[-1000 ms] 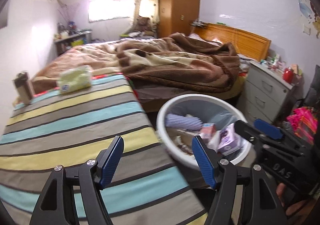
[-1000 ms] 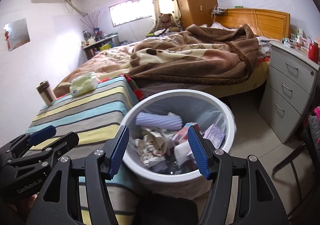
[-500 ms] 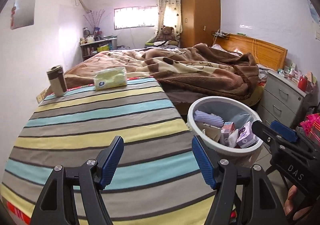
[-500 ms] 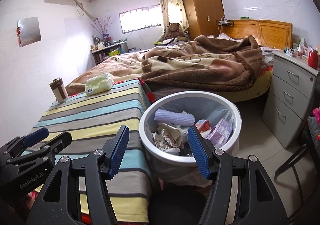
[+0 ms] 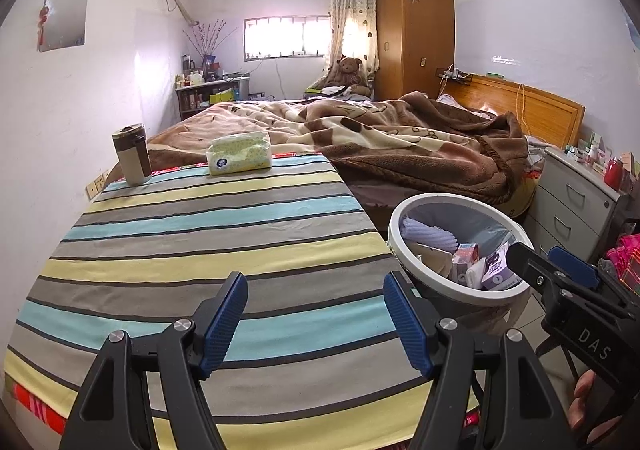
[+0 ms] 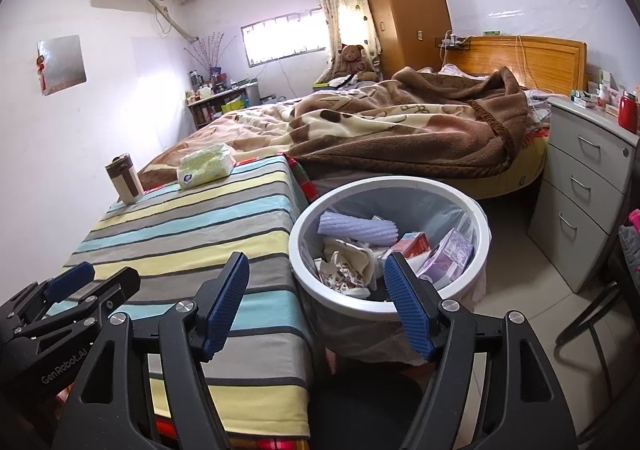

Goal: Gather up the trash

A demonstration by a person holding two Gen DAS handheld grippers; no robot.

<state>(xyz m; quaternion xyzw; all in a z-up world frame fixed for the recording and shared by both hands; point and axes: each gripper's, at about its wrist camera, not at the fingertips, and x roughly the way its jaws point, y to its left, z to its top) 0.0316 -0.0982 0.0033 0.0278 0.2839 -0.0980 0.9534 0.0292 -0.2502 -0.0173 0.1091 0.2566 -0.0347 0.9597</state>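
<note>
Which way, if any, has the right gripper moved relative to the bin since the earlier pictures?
Yes. The right gripper has drawn back from the bin, which shows smaller and farther; nothing lies between its fingers, which have just opened wider.

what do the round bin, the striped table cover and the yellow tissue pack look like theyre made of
Round white and grey trash bin: looks like smooth moulded plastic with an even, faintly glossy rim, lined with a thin clear bag. Striped table cover: woven cloth, matte, with soft creases. Yellow-green tissue pack: probably thin plastic film, since it looks slightly shiny and crinkled, though paper wrap cannot be ruled out.

Striped tbl [image 5: 208, 250], tumbler [image 5: 132, 153] & tissue pack [image 5: 239, 152] at far edge, bin [image 6: 384, 302] on floor [image 6: 516, 290]
</note>
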